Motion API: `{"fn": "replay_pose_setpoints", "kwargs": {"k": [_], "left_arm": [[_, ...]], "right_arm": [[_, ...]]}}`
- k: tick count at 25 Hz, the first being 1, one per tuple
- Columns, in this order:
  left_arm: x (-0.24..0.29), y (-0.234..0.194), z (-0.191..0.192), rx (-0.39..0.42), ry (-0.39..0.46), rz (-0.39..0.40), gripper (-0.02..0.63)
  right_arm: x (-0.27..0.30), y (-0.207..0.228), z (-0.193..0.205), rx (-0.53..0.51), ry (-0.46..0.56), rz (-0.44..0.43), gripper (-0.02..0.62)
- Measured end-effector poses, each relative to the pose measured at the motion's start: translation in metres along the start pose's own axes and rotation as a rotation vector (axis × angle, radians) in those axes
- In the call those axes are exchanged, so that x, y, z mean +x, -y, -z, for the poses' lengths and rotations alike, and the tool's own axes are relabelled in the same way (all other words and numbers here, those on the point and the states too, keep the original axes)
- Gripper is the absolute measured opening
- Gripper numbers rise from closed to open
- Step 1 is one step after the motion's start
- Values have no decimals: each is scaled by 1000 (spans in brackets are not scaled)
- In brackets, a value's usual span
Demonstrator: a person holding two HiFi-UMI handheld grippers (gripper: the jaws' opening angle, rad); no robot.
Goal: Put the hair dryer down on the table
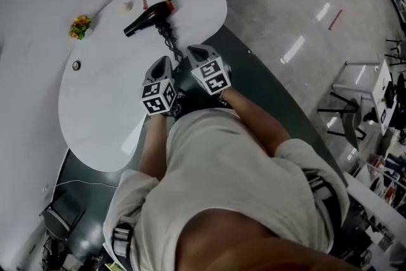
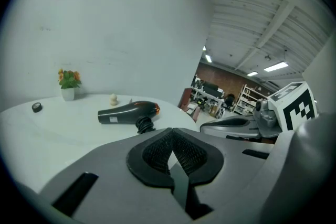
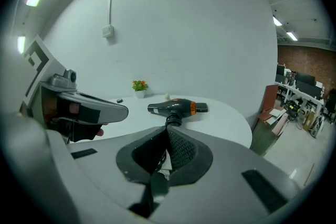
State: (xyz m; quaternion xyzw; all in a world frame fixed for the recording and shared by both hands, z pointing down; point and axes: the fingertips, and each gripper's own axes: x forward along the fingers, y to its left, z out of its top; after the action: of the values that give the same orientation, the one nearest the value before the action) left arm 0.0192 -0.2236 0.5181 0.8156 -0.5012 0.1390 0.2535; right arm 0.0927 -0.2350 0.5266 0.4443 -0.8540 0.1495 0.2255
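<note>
on the far part of the white oval table (image 1: pixel 101 117), the black hair dryer with the orange band (image 1: pixel 149 14) is lying flat on its side, nozzle aiming toward the small pot of orange flowers (image 1: pixel 80 26). it is resting fully on the tabletop, well in from the edge, so the putting-down part looks done. its black coiled cord (image 1: pixel 171 38) is trailing back toward the person, probably because that end was nearest the hands.

the left gripper (image 1: pixel 168 59) is hovering at the near edge of the table with its jaws clenched together on nothing. the right gripper (image 1: pixel 193 49) is hanging just beside it, jaws likewise pressed closed. the cord is reaching up close to its tips, and whether its end is being nipped there is not clear. both are pointing at the dryer from well apart, which suggests the hands are clearing off to leave it undisturbed.
</note>
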Motion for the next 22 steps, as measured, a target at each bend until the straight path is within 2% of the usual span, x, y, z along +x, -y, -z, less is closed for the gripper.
{"fn": "replay_pose_setpoints", "kwargs": {"k": [8, 15, 22], "left_arm": [[-10, 5, -48, 52, 106, -21, 18], [-30, 25, -109, 89, 260, 0, 18], [-50, 58, -169, 182, 403, 13, 18]], "right_arm": [[-17, 17, -50, 4, 130, 28, -2], [-52, 32, -114, -22, 284, 83, -2], [-93, 43, -163, -85, 398, 126, -2]]}}
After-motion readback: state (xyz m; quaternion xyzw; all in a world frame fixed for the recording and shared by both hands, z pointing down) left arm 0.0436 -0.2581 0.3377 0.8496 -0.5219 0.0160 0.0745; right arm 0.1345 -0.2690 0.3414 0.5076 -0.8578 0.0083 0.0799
